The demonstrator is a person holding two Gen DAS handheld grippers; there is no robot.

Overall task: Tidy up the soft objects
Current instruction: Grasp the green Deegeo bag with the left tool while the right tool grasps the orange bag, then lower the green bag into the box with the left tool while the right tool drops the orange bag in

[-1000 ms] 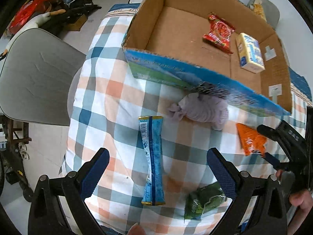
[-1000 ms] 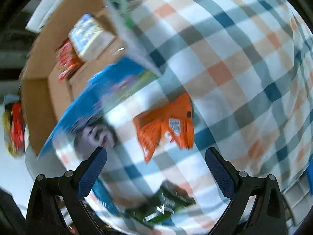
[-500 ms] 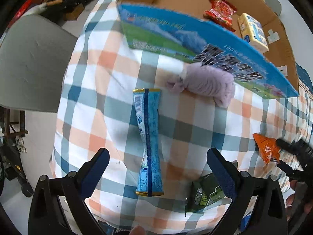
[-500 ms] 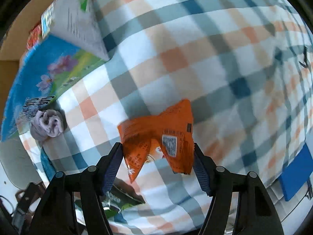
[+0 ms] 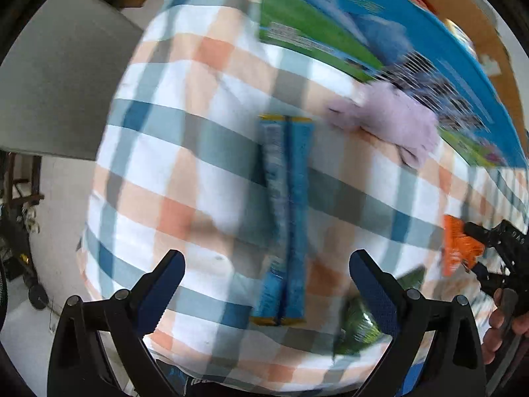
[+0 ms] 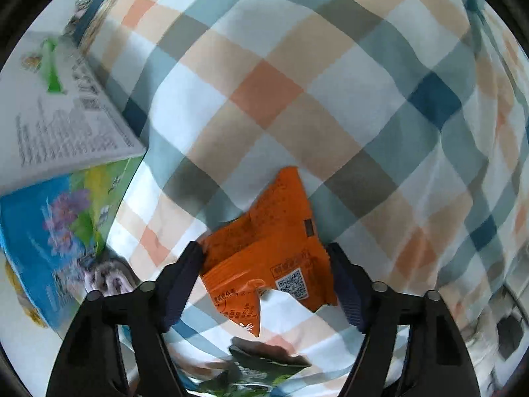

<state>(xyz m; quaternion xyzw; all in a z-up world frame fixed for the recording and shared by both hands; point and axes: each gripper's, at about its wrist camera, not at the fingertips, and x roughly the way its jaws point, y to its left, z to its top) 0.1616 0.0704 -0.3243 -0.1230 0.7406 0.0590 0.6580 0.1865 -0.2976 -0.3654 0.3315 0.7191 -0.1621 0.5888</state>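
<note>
A: Big picture: checked bench (image 5: 158,178), printed cardboard box (image 5: 330,33) at the far side. Which step was this?

B: The pick. The right claw (image 6: 264,264) had closed onto the orange snack packet (image 6: 274,248), fingers touching both edges. I'd say lift, then carry over the box wall.

A: And the left claw (image 5: 266,274)?

B: Wide open, holding nothing, hovering over the long blue packet (image 5: 286,218).

A: Obstacles?

B: The lilac plush (image 5: 393,122) lay against the box; a green packet (image 5: 360,327) lay close by.
</note>
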